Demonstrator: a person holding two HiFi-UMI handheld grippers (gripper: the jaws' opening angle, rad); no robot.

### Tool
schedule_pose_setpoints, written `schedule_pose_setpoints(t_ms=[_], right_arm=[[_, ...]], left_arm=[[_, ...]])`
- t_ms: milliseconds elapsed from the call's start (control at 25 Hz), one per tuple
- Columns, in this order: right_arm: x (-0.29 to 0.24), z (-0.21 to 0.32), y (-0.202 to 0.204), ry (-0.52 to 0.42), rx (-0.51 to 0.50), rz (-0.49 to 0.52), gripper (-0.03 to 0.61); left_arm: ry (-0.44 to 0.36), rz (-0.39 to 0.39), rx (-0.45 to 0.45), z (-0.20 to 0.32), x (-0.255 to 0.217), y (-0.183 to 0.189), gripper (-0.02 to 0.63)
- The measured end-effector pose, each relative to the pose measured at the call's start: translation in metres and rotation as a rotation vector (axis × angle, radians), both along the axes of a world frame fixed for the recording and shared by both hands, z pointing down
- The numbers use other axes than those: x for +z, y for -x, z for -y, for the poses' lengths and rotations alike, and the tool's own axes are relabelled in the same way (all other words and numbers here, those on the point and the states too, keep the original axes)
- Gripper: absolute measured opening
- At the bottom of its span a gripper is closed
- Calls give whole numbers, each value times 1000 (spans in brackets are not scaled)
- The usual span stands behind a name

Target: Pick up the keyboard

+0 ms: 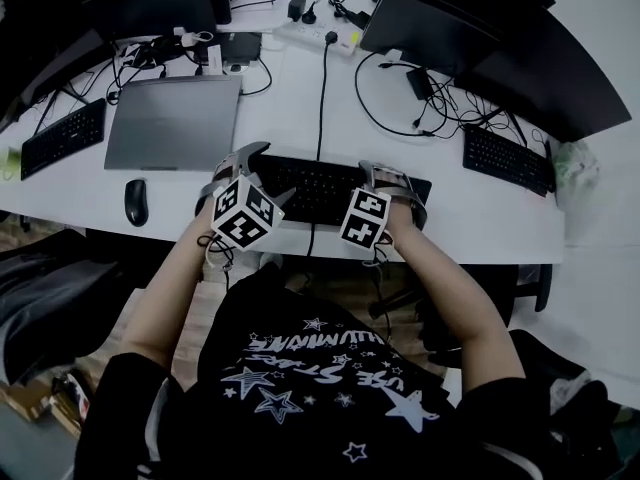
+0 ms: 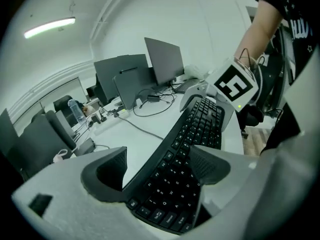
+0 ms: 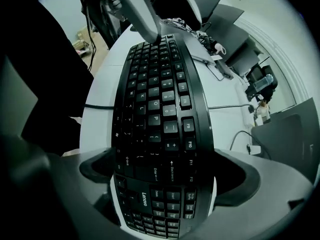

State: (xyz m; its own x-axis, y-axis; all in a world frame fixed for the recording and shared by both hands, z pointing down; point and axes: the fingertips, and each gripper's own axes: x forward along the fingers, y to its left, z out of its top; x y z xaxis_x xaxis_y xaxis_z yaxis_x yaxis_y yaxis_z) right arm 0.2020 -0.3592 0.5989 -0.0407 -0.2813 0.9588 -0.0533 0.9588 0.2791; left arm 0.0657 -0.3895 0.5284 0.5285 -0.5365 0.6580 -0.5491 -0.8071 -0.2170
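left gripper clamped on keyboard, left end; right gripper clamped on right end

Keyboard on desk at front edge; mouse to its left, laptop behind mouse, monitors at back

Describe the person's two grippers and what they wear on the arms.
Both the left gripper and right gripper have light grey bodies, dark jaw pads and a white cube with black square markers. The person wears a black short-sleeved T-shirt printed with white stars.
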Motion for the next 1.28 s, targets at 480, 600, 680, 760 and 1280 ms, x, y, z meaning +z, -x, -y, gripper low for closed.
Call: schedule_pose_setpoints(t_ms=[480,600,680,760,1280], right_arm=[[-20,-15,-1,-291,-54,60,575],[-23,-17,-2,-340,-61,63,577],[-25,-18,-1,-382,-69,71,577],[-26,-21,-1,-427,-83,84,577],[-38,-34,-3,-675,-119,74,577]], left_arm=[[262,348,438,-21,26,-40,392],[344,381,513,-31,32,-49,391],[373,400,564,-38,36,-56,391],[381,431,616,-46,41,-64,390],[420,594,718,-80,55,-66,236]])
